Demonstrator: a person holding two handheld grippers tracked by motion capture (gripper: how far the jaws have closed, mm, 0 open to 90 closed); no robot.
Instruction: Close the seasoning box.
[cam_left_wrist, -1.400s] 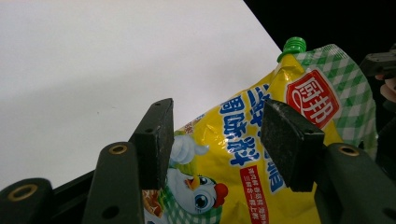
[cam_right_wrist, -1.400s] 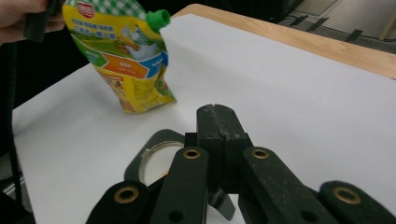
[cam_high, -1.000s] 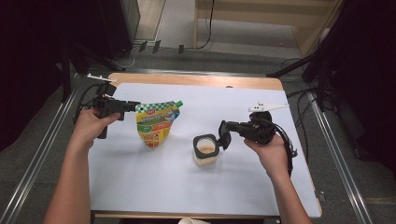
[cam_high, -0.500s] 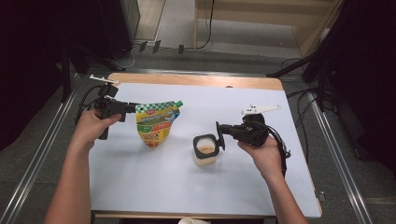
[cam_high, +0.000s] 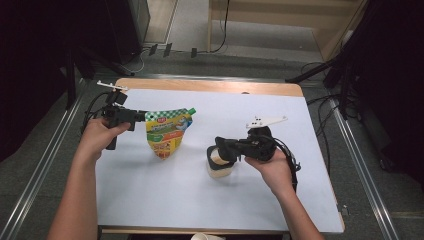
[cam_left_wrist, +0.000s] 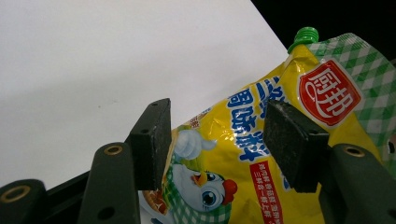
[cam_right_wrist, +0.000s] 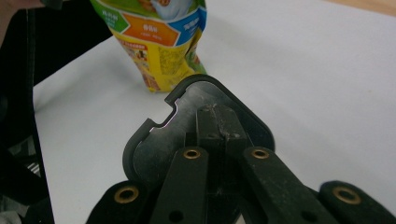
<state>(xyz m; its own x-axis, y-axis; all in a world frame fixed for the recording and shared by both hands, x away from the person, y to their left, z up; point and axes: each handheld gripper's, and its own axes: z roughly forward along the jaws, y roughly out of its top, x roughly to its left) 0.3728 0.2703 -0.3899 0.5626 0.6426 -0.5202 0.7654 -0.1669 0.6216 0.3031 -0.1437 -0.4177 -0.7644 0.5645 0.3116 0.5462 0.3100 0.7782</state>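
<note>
Black foil-lined lid clamped in my right tool; left tool apart astride yellow sauce pouch: peel slowly, cup level.

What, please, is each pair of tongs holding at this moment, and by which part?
The left tongs stand open around the yellow sauce pouch, not clamped. The right tongs are shut on the black lid of the cup, pinching its edge.

Looked like lab recording bay: white-covered surface, metal rails alongside, loose cables on grey floor.
</note>
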